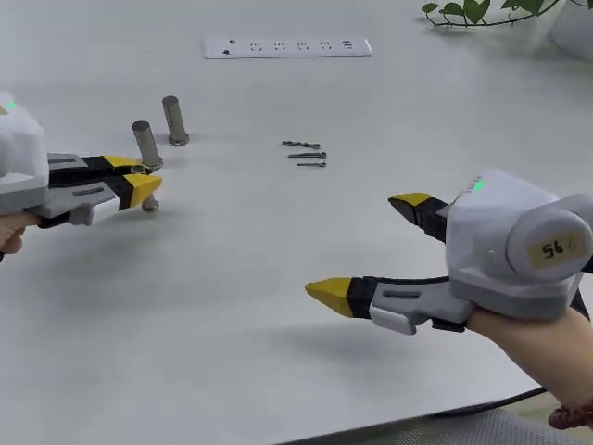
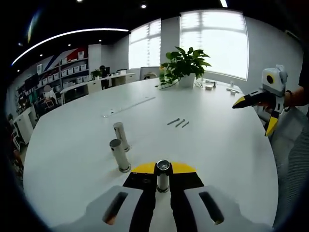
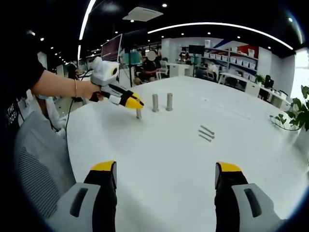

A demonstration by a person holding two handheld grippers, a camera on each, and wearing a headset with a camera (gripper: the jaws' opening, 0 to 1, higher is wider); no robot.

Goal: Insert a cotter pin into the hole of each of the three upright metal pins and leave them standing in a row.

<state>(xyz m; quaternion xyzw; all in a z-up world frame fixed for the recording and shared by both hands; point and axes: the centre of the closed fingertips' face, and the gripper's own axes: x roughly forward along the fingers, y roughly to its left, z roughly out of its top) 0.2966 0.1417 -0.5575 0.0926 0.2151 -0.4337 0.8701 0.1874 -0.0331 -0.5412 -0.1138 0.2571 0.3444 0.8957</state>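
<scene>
Three upright metal pins stand at the table's left. My left gripper (image 1: pixel 146 178) is shut on the nearest pin (image 1: pixel 149 204), seen between its jaws in the left gripper view as the held pin (image 2: pixel 162 176). Behind it stand the second pin (image 1: pixel 145 143) and the third pin (image 1: pixel 174 120). Three cotter pins (image 1: pixel 307 155) lie loose mid-table, apart from both grippers. My right gripper (image 1: pixel 366 246) hovers open at the front right with nothing between its jaws, and the cotter pins (image 3: pixel 206 133) lie ahead of the right gripper (image 3: pixel 165 169).
A white power strip (image 1: pixel 287 46) lies at the back of the white table (image 1: pixel 232 324). A potted plant (image 1: pixel 482 11) stands at the far right corner. The table's front edge runs close under my right hand.
</scene>
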